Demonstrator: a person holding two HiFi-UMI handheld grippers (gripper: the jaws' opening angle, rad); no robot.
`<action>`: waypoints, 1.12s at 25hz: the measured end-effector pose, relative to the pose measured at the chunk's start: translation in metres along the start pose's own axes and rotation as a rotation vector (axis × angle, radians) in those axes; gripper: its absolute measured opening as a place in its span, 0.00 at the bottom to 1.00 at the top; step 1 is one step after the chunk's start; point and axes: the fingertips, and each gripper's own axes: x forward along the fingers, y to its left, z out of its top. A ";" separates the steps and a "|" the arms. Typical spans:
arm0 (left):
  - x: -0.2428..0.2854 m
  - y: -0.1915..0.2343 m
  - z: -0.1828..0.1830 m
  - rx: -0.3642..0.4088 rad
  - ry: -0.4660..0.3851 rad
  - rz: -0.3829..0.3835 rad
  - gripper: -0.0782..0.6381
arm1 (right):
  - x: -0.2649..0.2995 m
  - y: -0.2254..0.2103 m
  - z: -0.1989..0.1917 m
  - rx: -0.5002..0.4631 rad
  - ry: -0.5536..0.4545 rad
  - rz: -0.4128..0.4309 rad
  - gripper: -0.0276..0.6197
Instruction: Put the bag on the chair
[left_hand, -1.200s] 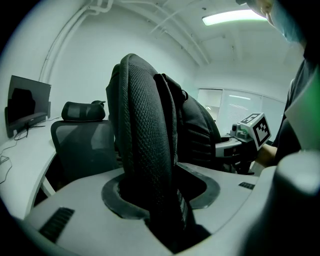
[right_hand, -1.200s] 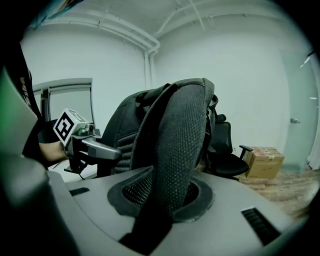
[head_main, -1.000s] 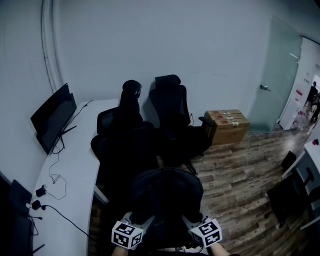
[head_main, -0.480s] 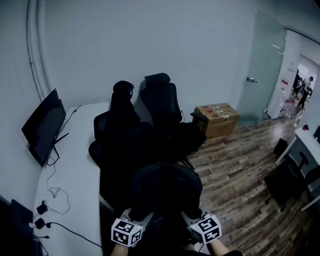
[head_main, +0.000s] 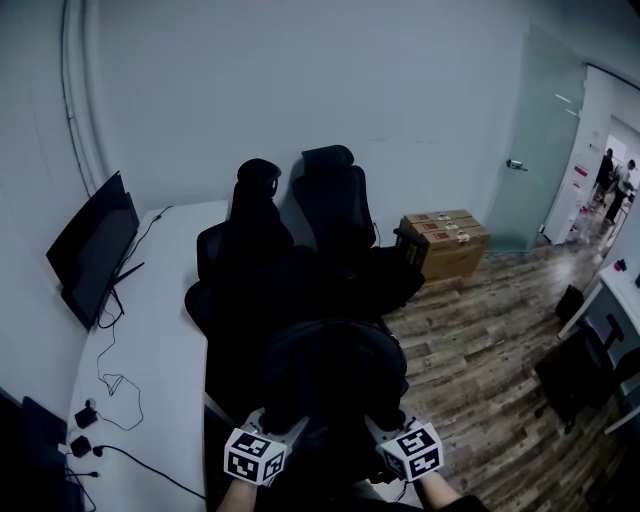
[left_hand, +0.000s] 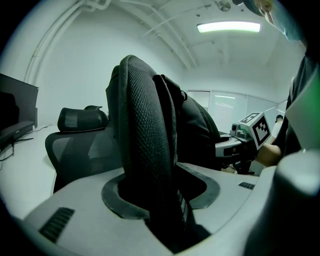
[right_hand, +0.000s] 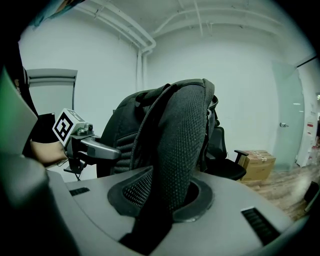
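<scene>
- Jaws of our left gripper (left_hand: 161, 202) clench one padded strap (left_hand: 146, 125) of the bag (head_main: 330, 385); our right gripper (right_hand: 159, 202) clamps the other strap (right_hand: 186, 140).
- We hold both grippers low, side by side, pointing forward.
- Two black office chairs (head_main: 338, 215) stand just ahead beside the white bench (head_main: 150, 330), with a cardboard box (head_main: 447, 245) farther right.
- The bag hangs between the jaws, in front of the chairs.

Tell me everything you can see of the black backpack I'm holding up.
The backpack is black, rounded and full-looking, of dark woven fabric with padded mesh shoulder straps. It is held upright, with the straps toward the person. The left gripper is clamped on one strap, and the right gripper on the other. It sits just short of two black office chairs. Whether its base rests on anything cannot be seen.
</scene>
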 end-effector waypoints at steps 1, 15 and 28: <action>0.005 0.004 0.002 -0.002 0.002 0.006 0.38 | 0.006 -0.004 0.001 0.000 0.001 0.006 0.22; 0.087 0.081 0.022 -0.040 0.050 0.065 0.39 | 0.107 -0.073 0.016 0.031 0.040 0.095 0.22; 0.162 0.160 0.003 -0.058 0.107 0.086 0.39 | 0.209 -0.119 -0.006 0.070 0.085 0.134 0.22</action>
